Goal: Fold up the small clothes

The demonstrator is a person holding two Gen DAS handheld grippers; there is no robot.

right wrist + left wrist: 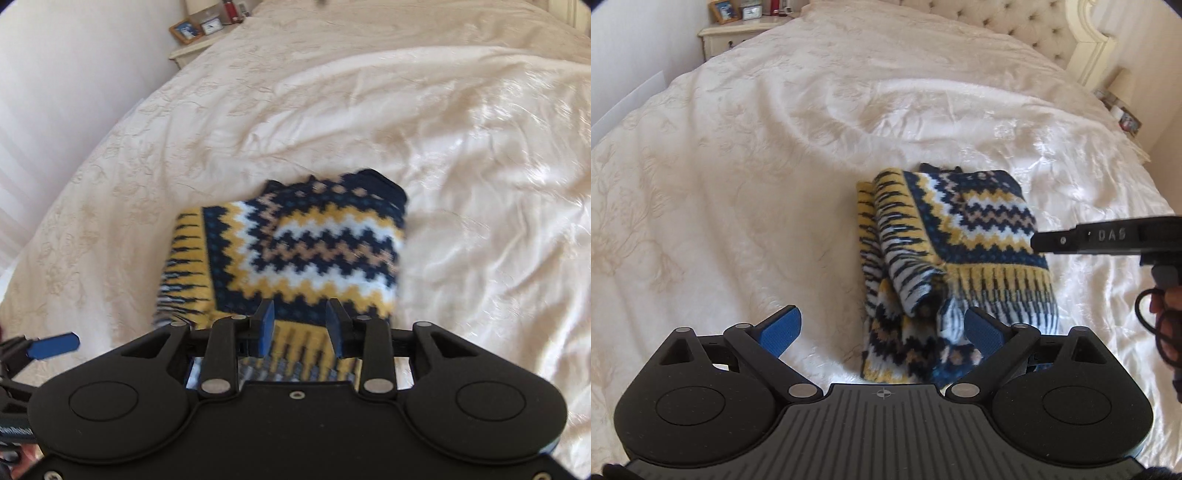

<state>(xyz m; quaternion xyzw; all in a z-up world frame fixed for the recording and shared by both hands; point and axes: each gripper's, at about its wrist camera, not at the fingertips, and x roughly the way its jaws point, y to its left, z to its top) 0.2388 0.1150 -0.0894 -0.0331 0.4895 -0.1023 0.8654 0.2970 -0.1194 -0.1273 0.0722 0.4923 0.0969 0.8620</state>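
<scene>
A small knitted garment (945,258) with navy, yellow and white zigzag bands lies folded into a bundle on the bed; in the right wrist view the garment (295,251) fills the middle. My left gripper (882,328) hovers over its near edge, wide open, nothing between the blue pads. My right gripper (300,326) hangs just above the garment's fringed yellow edge, its pads apart with a narrow gap and nothing pinched. The right gripper's black body (1108,236) juts in from the right in the left wrist view.
A cream bedspread (775,166) covers the bed all around the garment. A nightstand (738,33) with a picture frame and clock stands at the far left corner. A tufted headboard (1015,26) is at the back. A hand (1167,314) holds the right gripper.
</scene>
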